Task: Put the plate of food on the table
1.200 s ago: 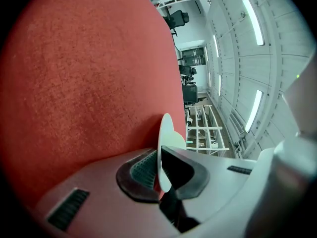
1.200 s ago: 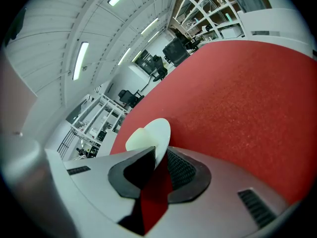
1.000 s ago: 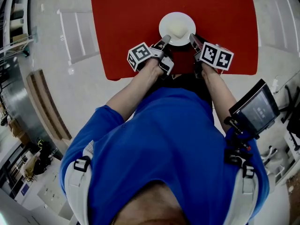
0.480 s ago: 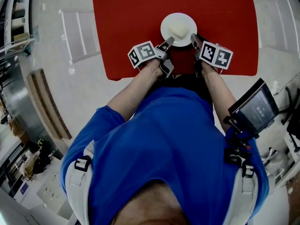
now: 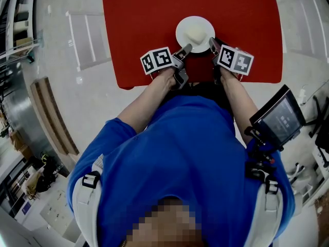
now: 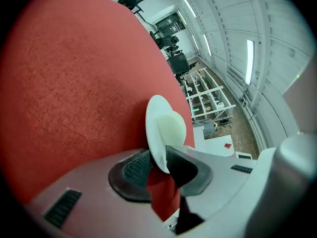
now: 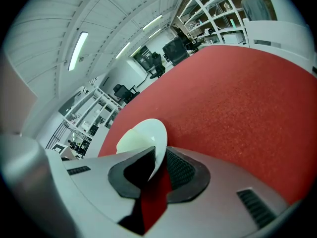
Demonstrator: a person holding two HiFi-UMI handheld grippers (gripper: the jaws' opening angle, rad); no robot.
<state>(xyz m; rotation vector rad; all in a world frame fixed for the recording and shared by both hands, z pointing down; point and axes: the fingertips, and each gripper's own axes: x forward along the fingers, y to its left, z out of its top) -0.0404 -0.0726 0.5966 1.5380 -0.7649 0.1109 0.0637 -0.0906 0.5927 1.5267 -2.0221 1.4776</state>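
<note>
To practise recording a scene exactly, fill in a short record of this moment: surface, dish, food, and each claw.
surface: table with a red cover
dish: white plate, resting on the table
food: pale lump in the plate's middle
left claw: jaws opening, plate rim between them
right claw: plate rim between its jaws; whether they press on it is unclear

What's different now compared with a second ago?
The left gripper is opening its jaws and letting go of the plate, whose rim is still between them. The plate stays on the red table. The right gripper stays at the opposite side, with the rim between its jaws.
</note>
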